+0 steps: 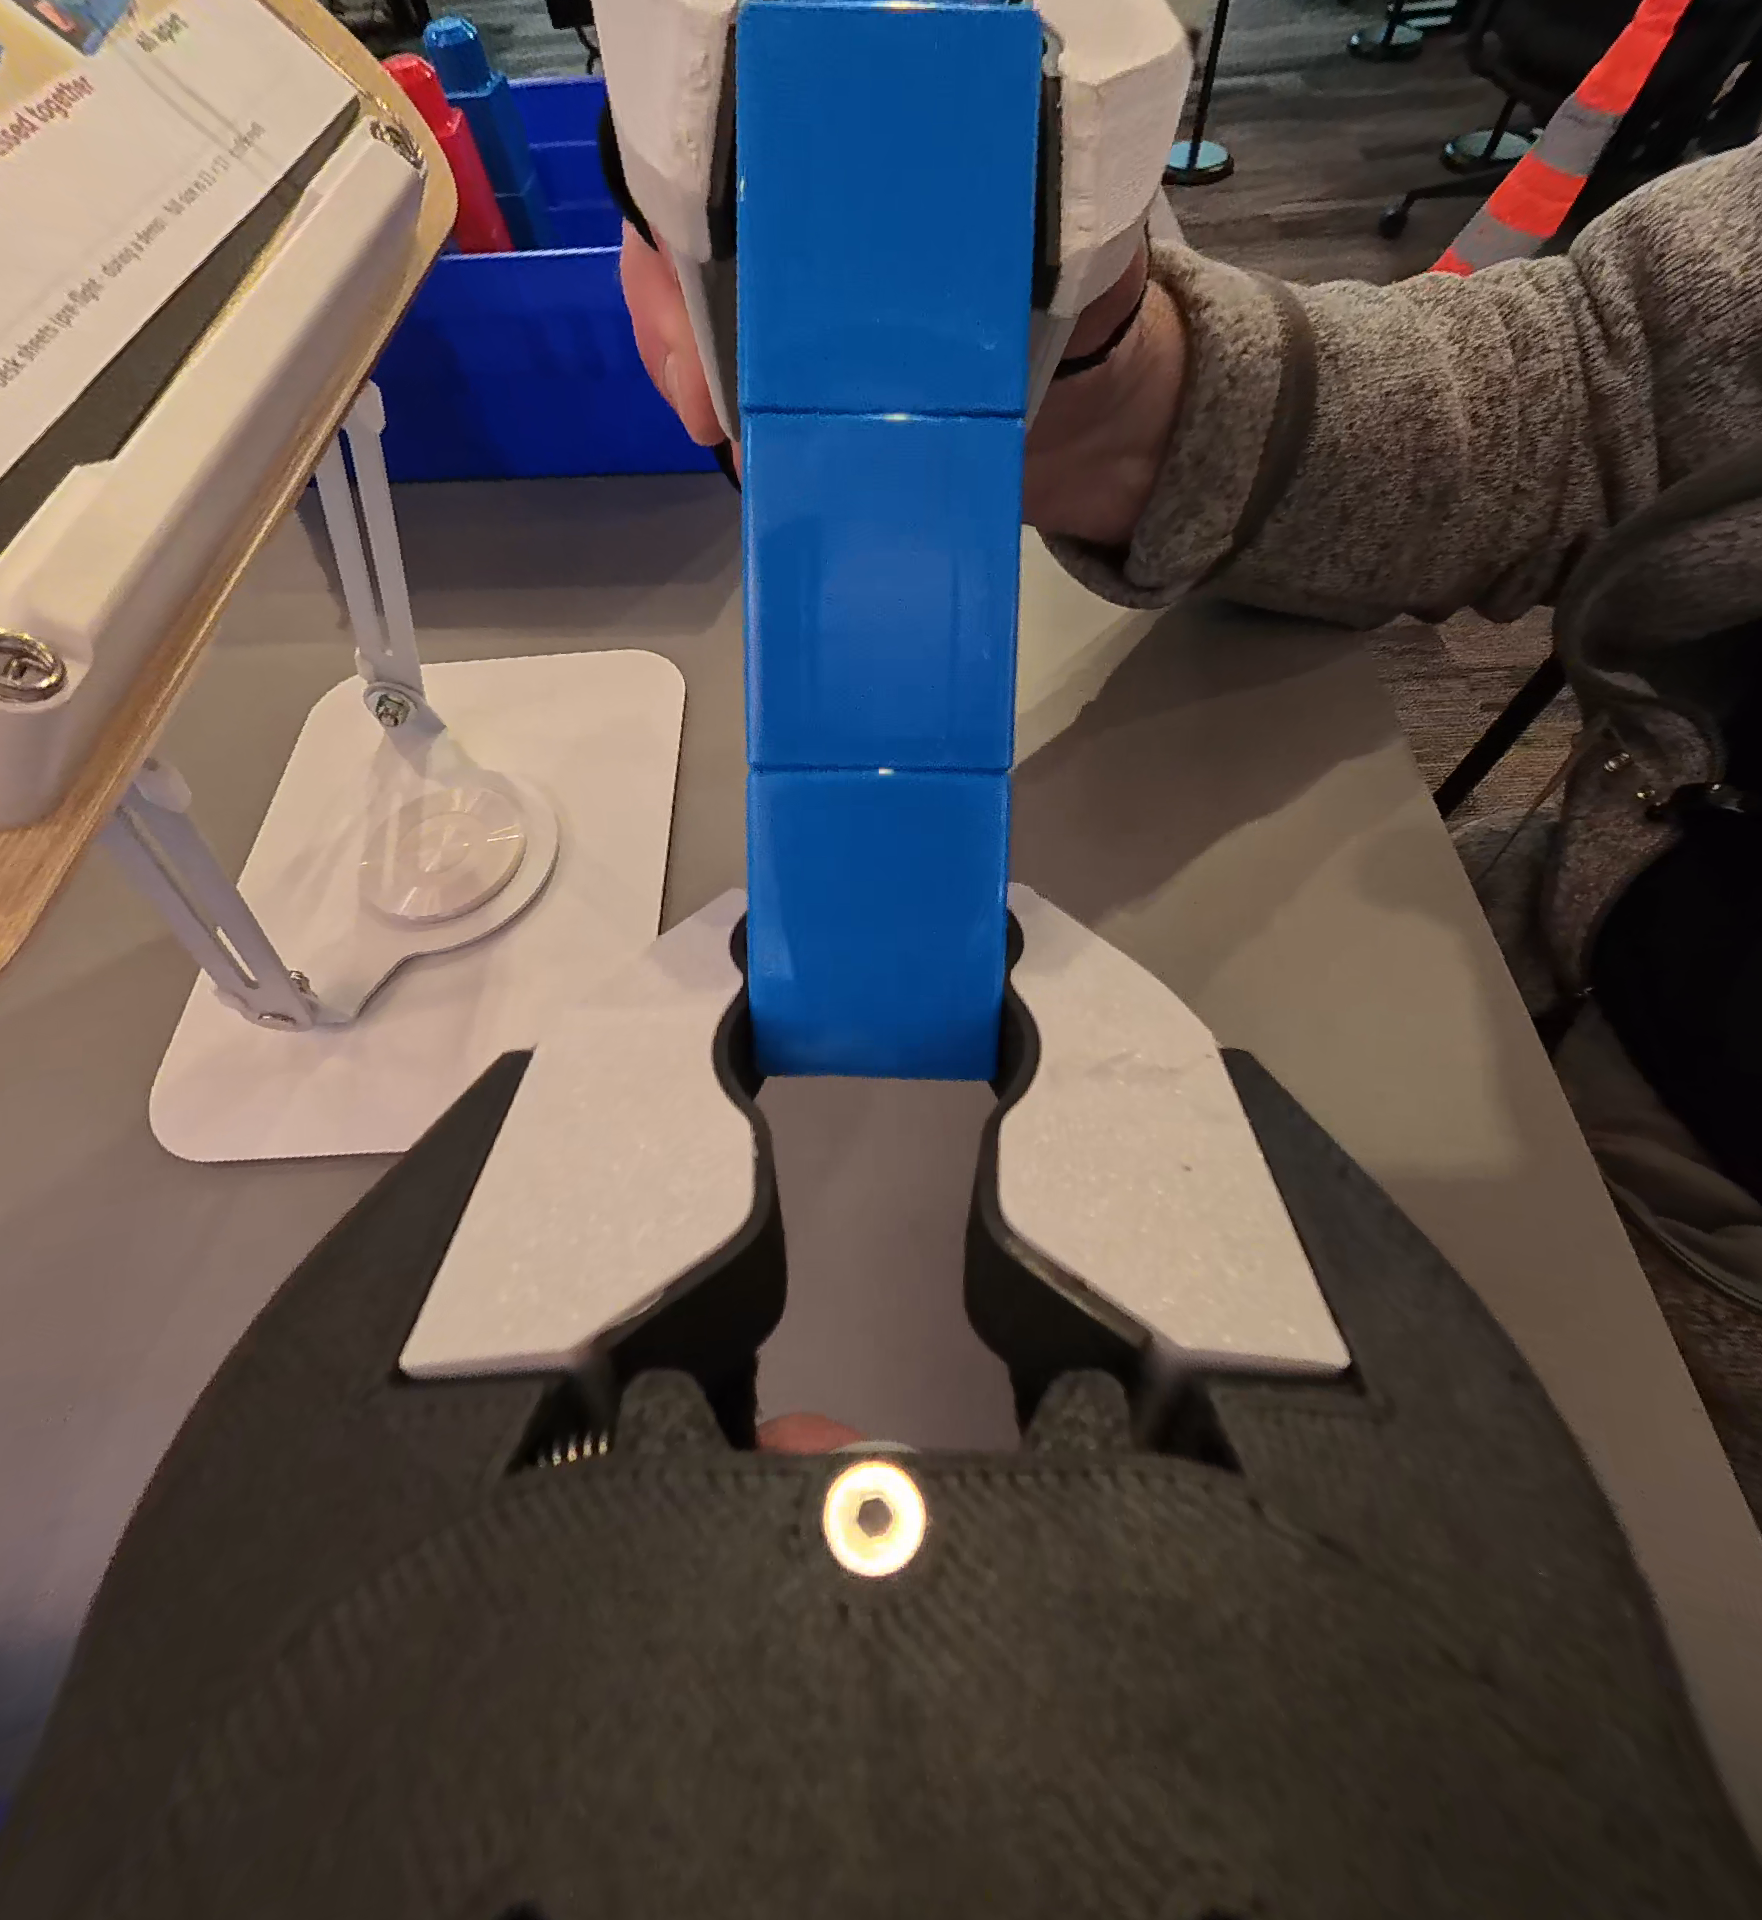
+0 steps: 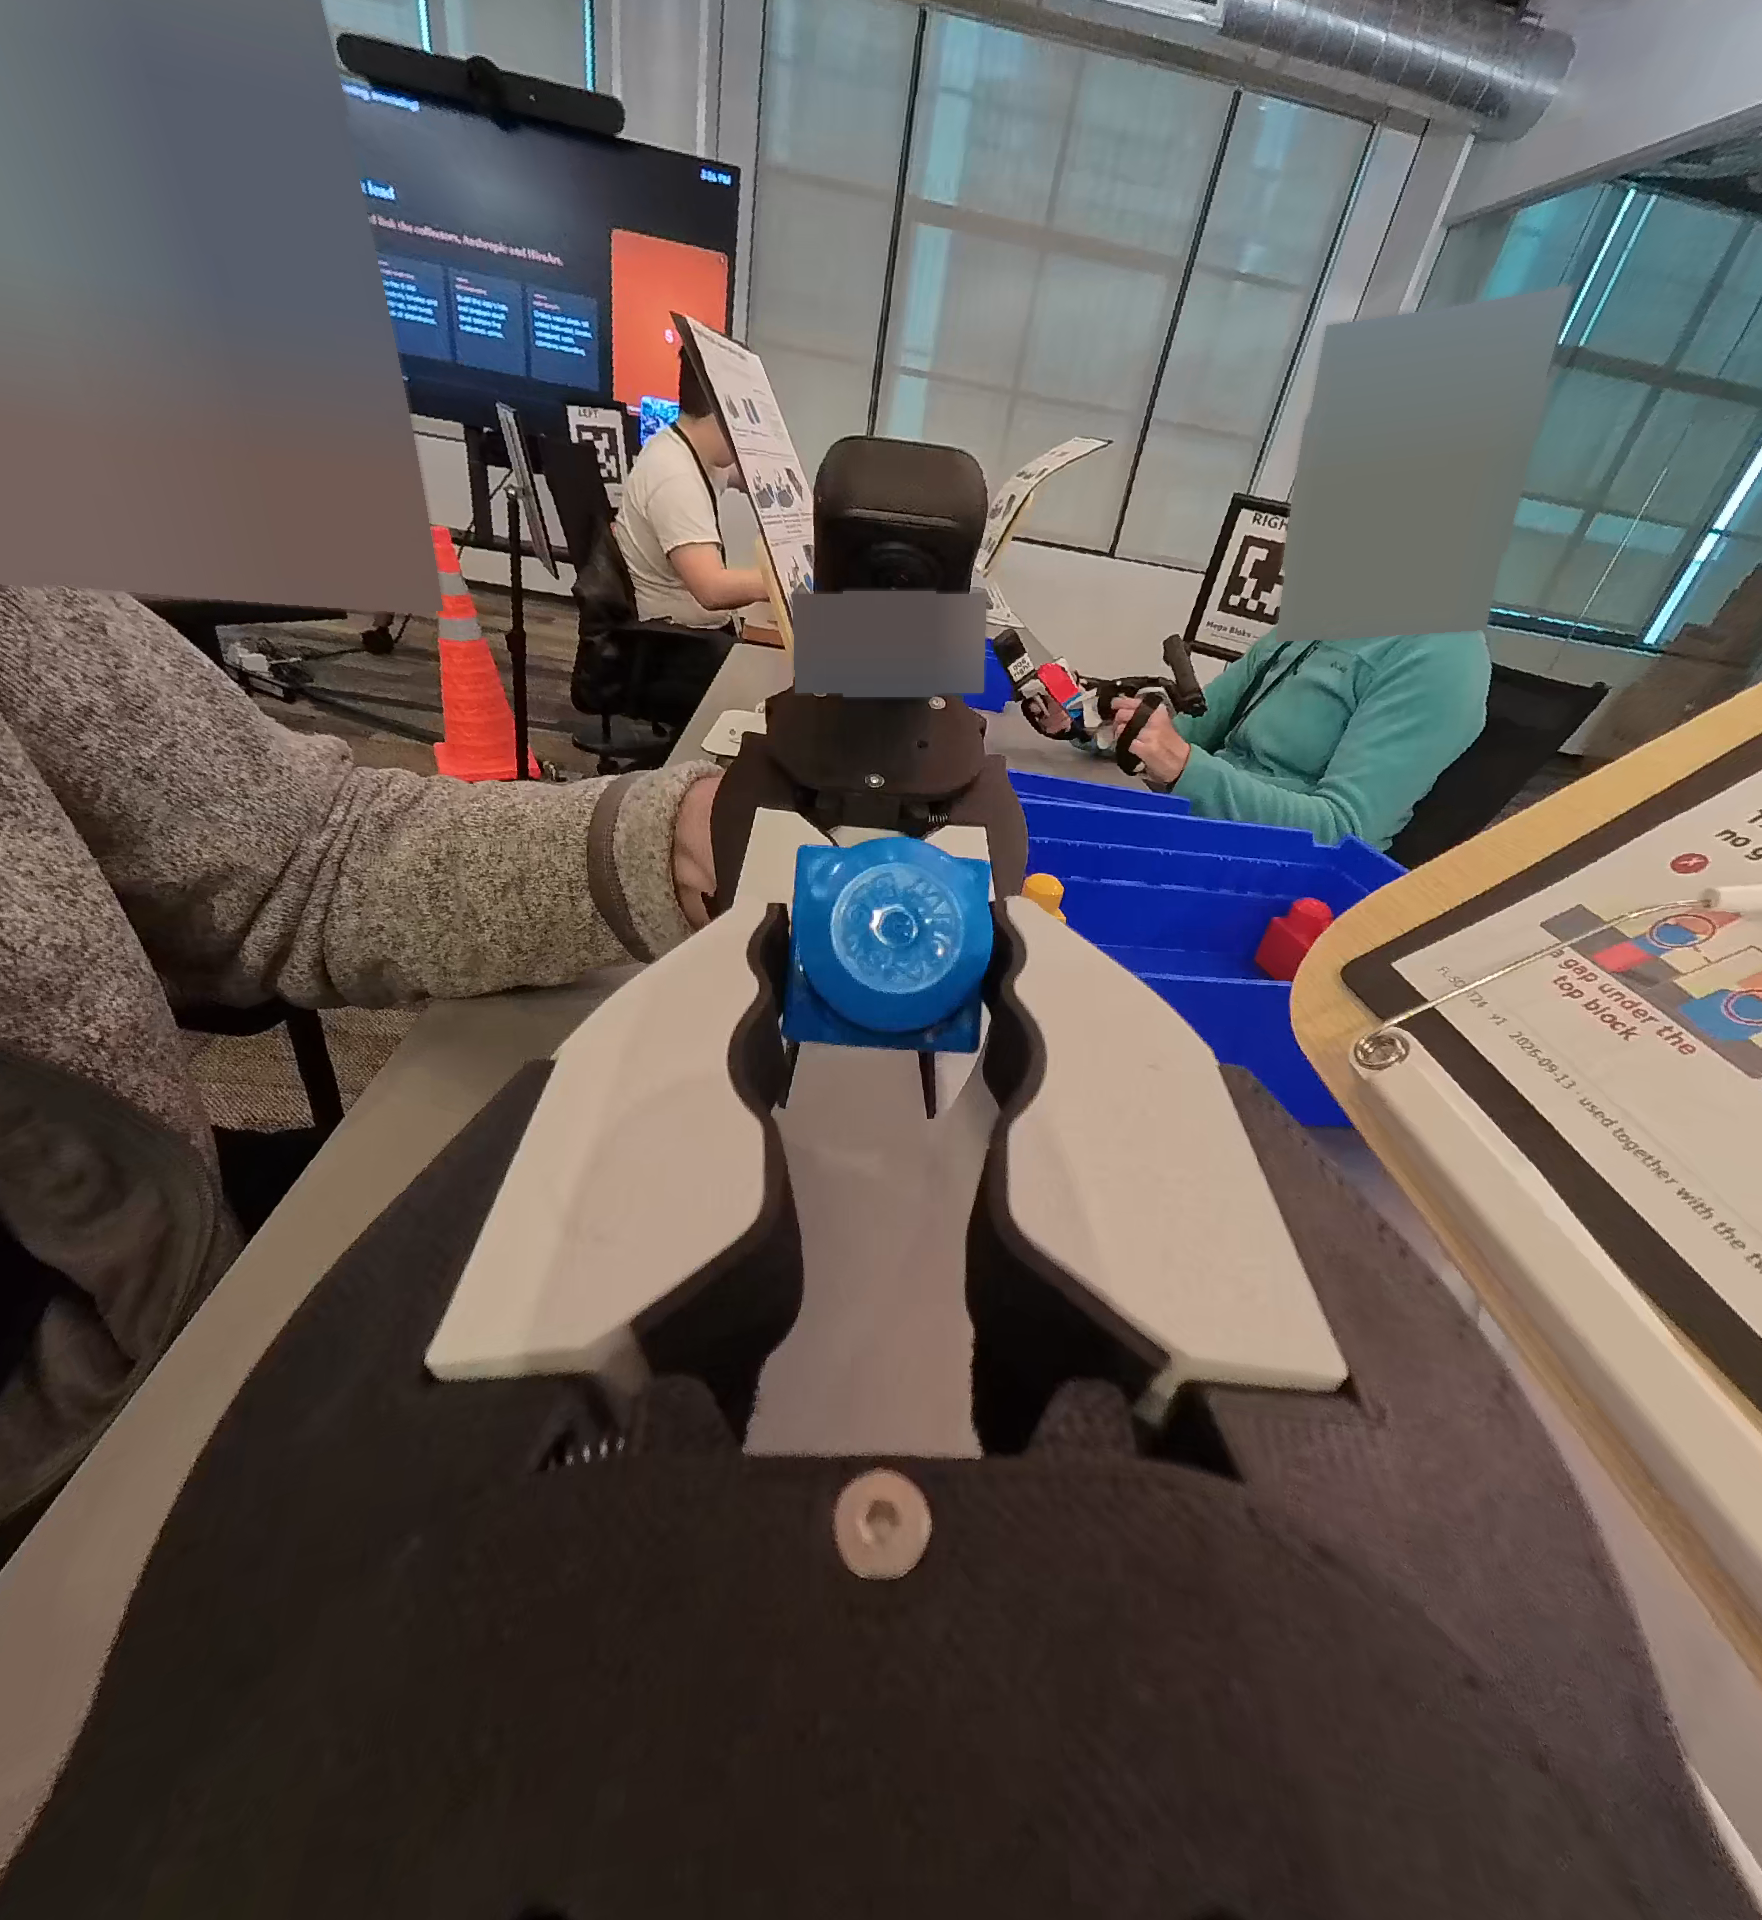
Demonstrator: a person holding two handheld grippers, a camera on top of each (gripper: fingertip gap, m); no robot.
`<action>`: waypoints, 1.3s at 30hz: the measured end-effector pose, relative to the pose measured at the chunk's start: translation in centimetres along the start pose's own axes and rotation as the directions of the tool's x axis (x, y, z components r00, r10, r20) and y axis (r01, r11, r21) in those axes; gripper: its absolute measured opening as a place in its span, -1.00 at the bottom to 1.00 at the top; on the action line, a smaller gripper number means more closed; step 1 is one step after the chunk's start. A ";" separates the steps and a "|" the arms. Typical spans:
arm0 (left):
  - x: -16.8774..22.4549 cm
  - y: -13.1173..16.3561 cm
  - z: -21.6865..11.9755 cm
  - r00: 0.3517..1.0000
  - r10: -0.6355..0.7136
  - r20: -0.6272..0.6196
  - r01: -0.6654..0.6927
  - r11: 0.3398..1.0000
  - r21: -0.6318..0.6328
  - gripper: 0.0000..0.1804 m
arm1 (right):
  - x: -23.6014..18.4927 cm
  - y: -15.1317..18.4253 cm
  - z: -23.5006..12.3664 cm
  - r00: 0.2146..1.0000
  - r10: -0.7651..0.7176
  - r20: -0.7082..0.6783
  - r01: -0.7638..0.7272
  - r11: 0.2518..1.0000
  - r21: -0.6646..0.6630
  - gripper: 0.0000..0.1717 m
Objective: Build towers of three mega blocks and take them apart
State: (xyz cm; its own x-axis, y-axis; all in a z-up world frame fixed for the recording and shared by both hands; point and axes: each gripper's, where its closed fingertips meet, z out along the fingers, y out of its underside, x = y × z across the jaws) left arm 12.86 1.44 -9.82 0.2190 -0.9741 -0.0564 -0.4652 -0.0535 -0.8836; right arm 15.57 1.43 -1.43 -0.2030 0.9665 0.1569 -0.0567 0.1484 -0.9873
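You hold a tower of three blue blocks (image 1: 882,582) level above the grey table (image 1: 1220,883), gripped at both ends. Your left gripper (image 1: 879,987) pinches the nearest block between its pads; your right gripper (image 2: 885,966) clamps the studded far block. A blue bin (image 2: 1220,914) with loose blocks sits beyond, beside an instruction board (image 1: 129,364).
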 end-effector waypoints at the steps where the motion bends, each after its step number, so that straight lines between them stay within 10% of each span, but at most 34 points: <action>1: 0.0 0.0 0.0 1.000 0.001 -0.001 -0.001 1.000 -0.005 -0.57 | 0.0 0.0 0.0 1.000 -0.002 0.002 0.003 1.000 -0.003 -0.57; 39: -0.9 1.8 -0.8 0.949 0.247 0.195 -0.176 0.930 -0.322 -0.57 | -0.8 5.7 -1.0 0.978 -0.202 0.060 0.208 0.886 -0.414 -0.57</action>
State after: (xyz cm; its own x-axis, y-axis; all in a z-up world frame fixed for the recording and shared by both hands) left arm 11.14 2.04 -10.95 0.2602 -0.8950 -0.3622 -0.7473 0.0509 -0.6625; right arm 16.34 1.72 -7.19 -0.2452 0.9024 0.3544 0.3120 0.4196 -0.8524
